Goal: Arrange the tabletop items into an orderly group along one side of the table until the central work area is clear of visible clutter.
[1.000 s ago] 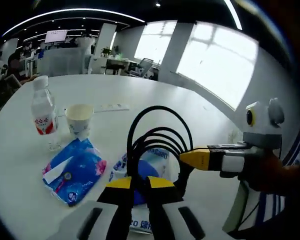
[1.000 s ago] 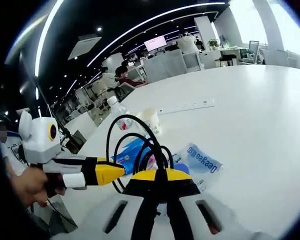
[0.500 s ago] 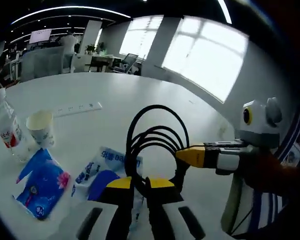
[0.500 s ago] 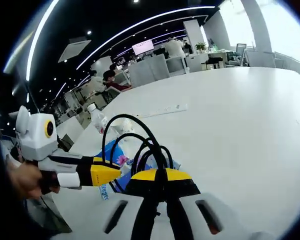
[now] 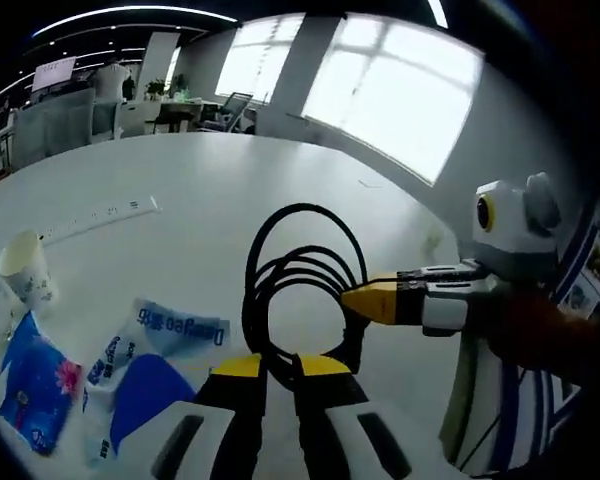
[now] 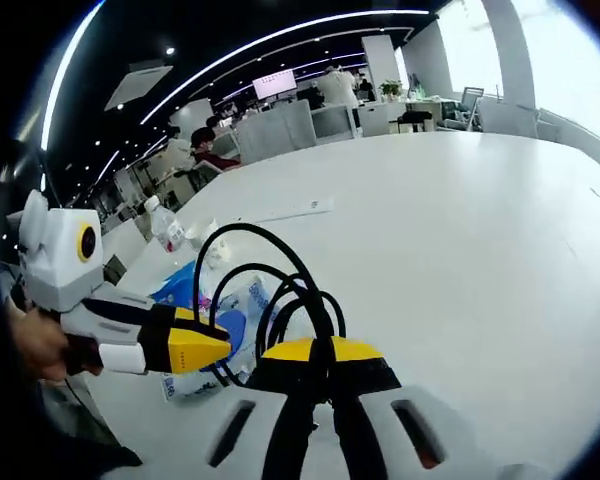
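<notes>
- The white table [image 5: 230, 190] is the largest thing in front of you; it runs far back in both views toward a row of bright windows [image 5: 400, 90] and an open office with desks.
- A white power strip [image 5: 95, 213] lies flat on the table, well apart from the other items and farther from you than they are; in the right gripper view it shows as a thin pale bar [image 6: 295, 209].
- A clear-and-blue tissue pack [image 5: 150, 345] lies flat just beside your left gripper, and a second, blue floral pack [image 5: 35, 385] lies near it toward the view's left edge.
- A coiled black cable [image 5: 300, 285] is lifted off the table, its loops standing upright above the yellow tips; in the right gripper view the same coil [image 6: 265, 290] rises directly over that gripper.
- Your left gripper [image 5: 277, 368] has its jaws drawn narrow and clamped on the bottom of the coil.
- Your right gripper [image 6: 323, 352] is likewise pinched closed on the cable; from the left gripper view its yellow tip [image 5: 375, 300] meets the coil's side.
- A paper cup [image 5: 22, 268] stands upright near the floral pack.
- A water bottle [image 6: 165, 226] stands upright just beside the cup in the right gripper view.
</notes>
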